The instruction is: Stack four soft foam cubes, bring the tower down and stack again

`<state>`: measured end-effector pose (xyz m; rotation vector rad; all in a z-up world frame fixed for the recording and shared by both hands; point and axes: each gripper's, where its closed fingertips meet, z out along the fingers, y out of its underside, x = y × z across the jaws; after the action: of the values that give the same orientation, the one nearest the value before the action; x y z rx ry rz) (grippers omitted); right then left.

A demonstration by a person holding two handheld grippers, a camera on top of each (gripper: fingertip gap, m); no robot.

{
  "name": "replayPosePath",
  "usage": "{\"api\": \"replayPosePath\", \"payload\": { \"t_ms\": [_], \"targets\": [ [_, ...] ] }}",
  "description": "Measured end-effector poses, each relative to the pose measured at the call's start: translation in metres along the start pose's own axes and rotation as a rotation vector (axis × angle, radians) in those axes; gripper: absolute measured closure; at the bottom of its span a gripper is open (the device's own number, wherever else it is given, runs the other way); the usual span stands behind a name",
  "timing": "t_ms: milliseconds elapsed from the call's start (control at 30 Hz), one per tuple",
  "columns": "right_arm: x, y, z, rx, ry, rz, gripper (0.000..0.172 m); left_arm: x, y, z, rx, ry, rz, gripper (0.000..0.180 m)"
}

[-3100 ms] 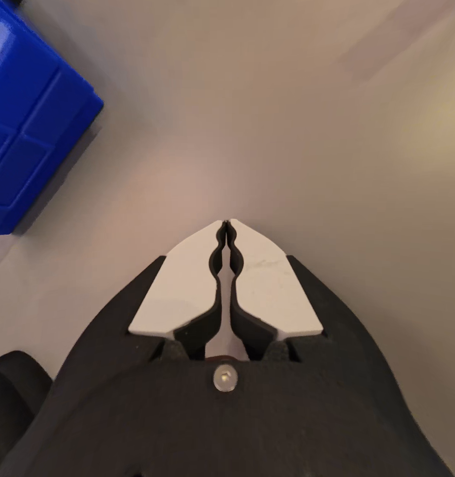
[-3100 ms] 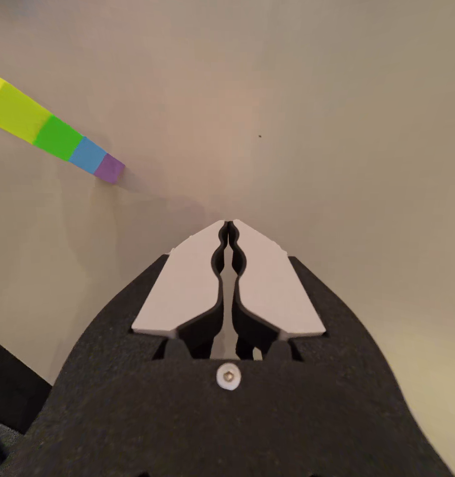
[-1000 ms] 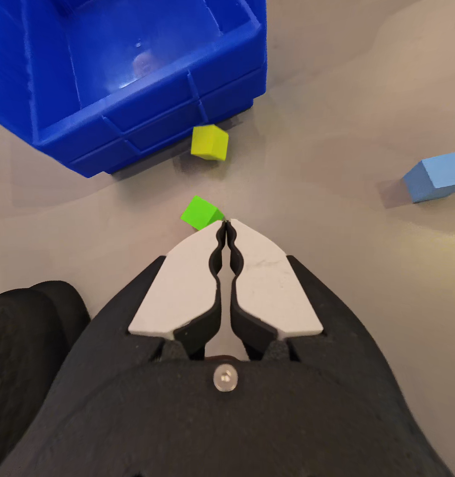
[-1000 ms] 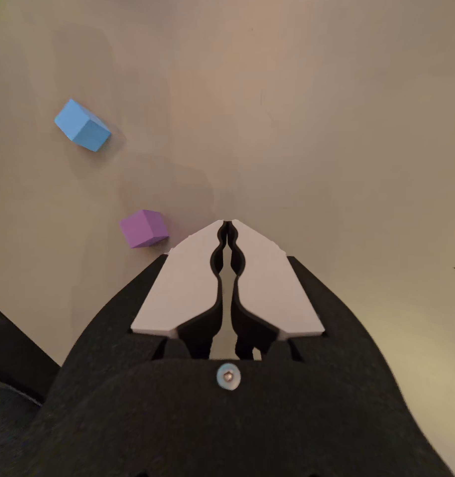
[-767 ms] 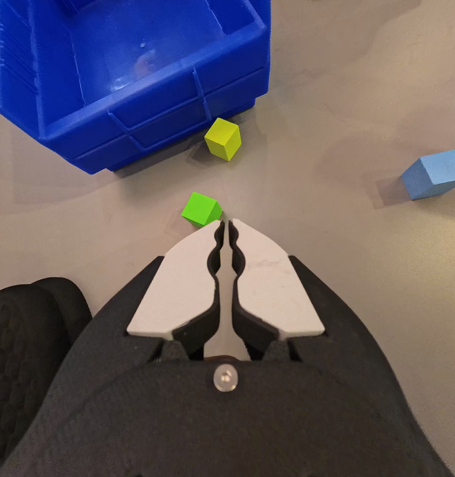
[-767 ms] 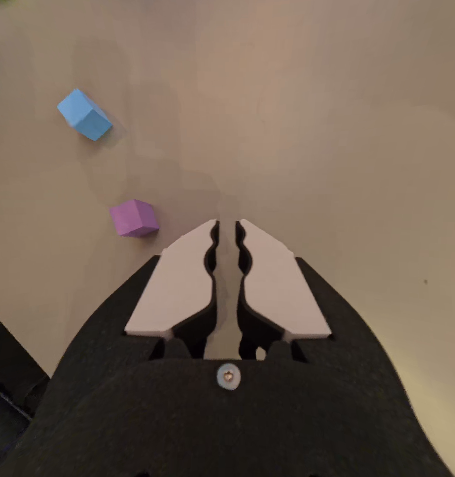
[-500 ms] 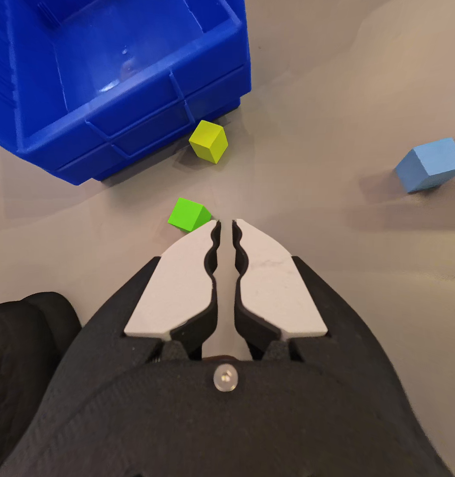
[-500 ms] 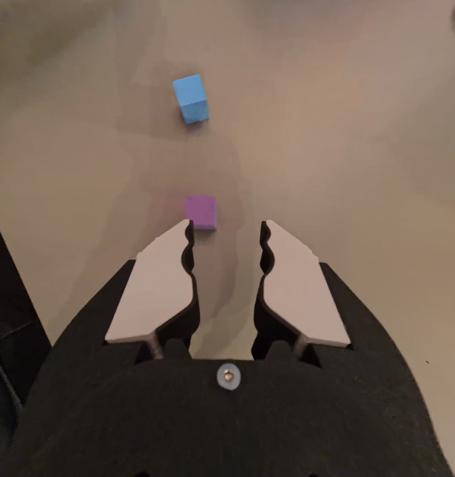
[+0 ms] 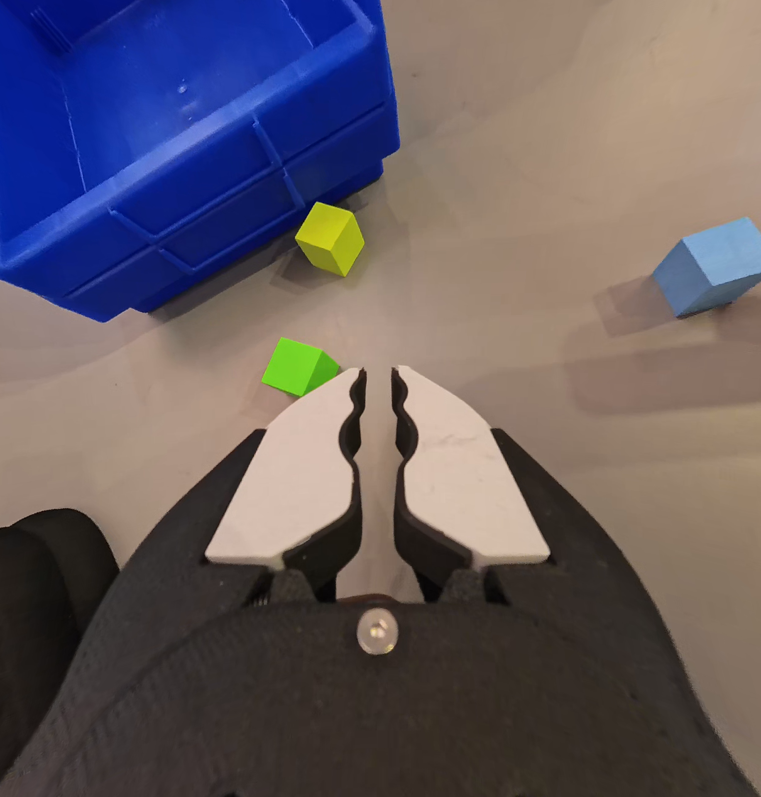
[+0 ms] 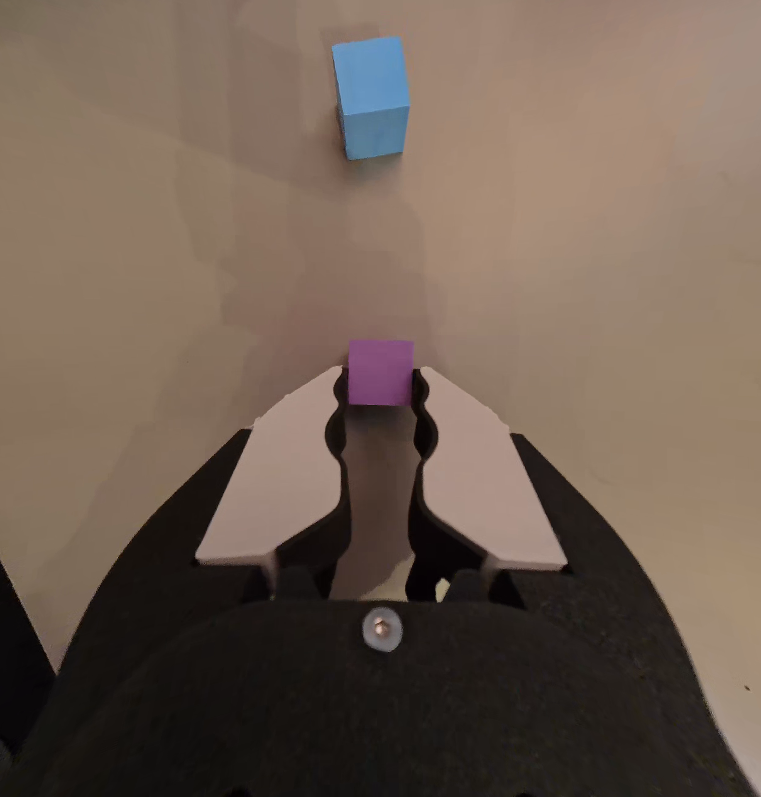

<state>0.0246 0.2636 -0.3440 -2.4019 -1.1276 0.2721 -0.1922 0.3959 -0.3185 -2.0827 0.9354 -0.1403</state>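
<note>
Between the fingertips of our right hand-held gripper [image 10: 380,374] sits the purple foam cube [image 10: 380,371], and both dark pads [image 10: 418,390] lie against its two side faces, so we have that hand-held gripper clenched on the cube; whether the cube rests on the bench [image 10: 585,258] or is lifted off it we cannot tell. Straight ahead of it, well apart and toward the far side of the bench, stands the light blue foam cube [image 10: 372,97], square to our line of sight. Our left hand-held gripper [image 9: 377,374] is released, its fingertips parted by a narrow slot with only bare bench [image 9: 477,302] showing through. The bright green foam cube [image 9: 298,366] lies just left of its left fingertip [image 9: 327,401], outside the jaws, and part of the cube is hidden behind that finger, so contact cannot be judged. Farther ahead the yellow-green foam cube [image 9: 330,245] lies tilted just beside the near corner of the blue plastic bin [image 9: 176,172]. Only the left wrist view shows the bin, the green and yellow-green cubes and a dark sleeve [image 9: 29,604] at lower left; only the right wrist view shows the purple cube. The light blue cube [image 9: 715,271] appears in both, off to the right in the left view.
</note>
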Motion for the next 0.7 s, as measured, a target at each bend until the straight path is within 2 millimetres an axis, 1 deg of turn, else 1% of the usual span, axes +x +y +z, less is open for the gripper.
{"api": "replayPosePath", "payload": {
  "t_ms": [67, 200, 333, 467, 600, 700],
  "targets": [
    [0.007, 0.001, -0.006, 0.021, -0.022, -0.01, 0.145, 0.001, -0.001, 0.0, 0.005, 0.004, -0.001, 0.169],
    [0.031, 0.003, -0.027, 0.082, -0.059, -0.058, 0.145, 0.006, -0.005, -0.002, 0.025, 0.018, 0.016, 0.168],
    [0.059, 0.016, -0.035, 0.049, -0.056, -0.158, 0.144, 0.017, -0.011, -0.002, 0.045, 0.05, 0.043, 0.164],
    [0.07, 0.027, -0.028, 0.007, -0.072, -0.248, 0.144, 0.034, -0.021, -0.004, 0.083, 0.1, 0.077, 0.159],
    [0.067, 0.031, -0.02, -0.018, -0.112, -0.341, 0.145, 0.054, -0.03, -0.005, 0.109, 0.158, 0.118, 0.156],
    [0.065, 0.032, -0.016, -0.024, -0.149, -0.373, 0.144, 0.073, -0.037, -0.004, 0.126, 0.221, 0.154, 0.152]
  ]
}}
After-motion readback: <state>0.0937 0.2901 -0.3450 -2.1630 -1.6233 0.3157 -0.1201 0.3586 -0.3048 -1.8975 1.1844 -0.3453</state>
